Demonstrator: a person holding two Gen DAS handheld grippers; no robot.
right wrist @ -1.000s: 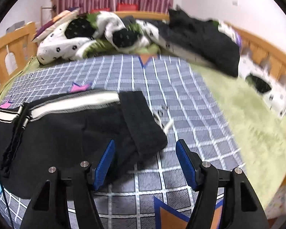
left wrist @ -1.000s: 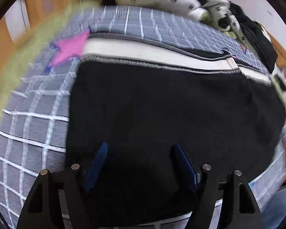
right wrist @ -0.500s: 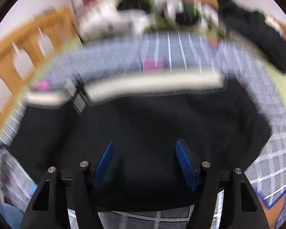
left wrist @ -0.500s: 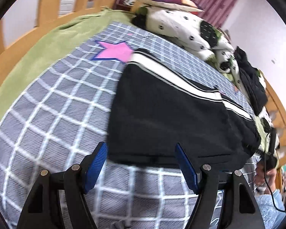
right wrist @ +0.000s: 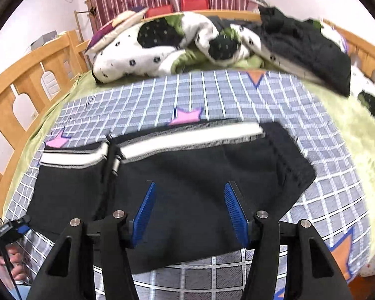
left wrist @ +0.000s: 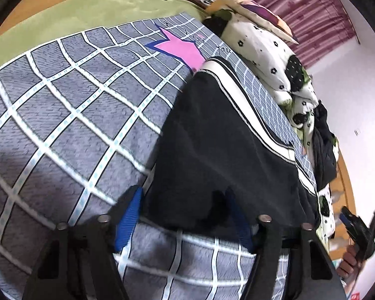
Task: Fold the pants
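Observation:
Black pants (right wrist: 192, 170) with a white side stripe (right wrist: 187, 137) lie folded flat on the grey checked bedspread (right wrist: 212, 95). My right gripper (right wrist: 190, 207) is open and empty, hovering over the pants' near edge. In the left wrist view the pants (left wrist: 220, 145) stretch away to the right, and my left gripper (left wrist: 182, 215) is open, its blue fingers (left wrist: 128, 215) straddling the near left corner of the fabric. The other gripper (left wrist: 360, 225) shows at the far right of that view.
A rumpled white and black duvet (right wrist: 162, 45) and a pile of dark clothes (right wrist: 305, 45) lie at the head of the bed. A wooden bed rail (right wrist: 25, 80) runs along the left. A green sheet (left wrist: 87, 17) borders the bedspread.
My left gripper has drawn back to the pants' near left corner. My right gripper swung back over the middle of the pants. Both stay open.

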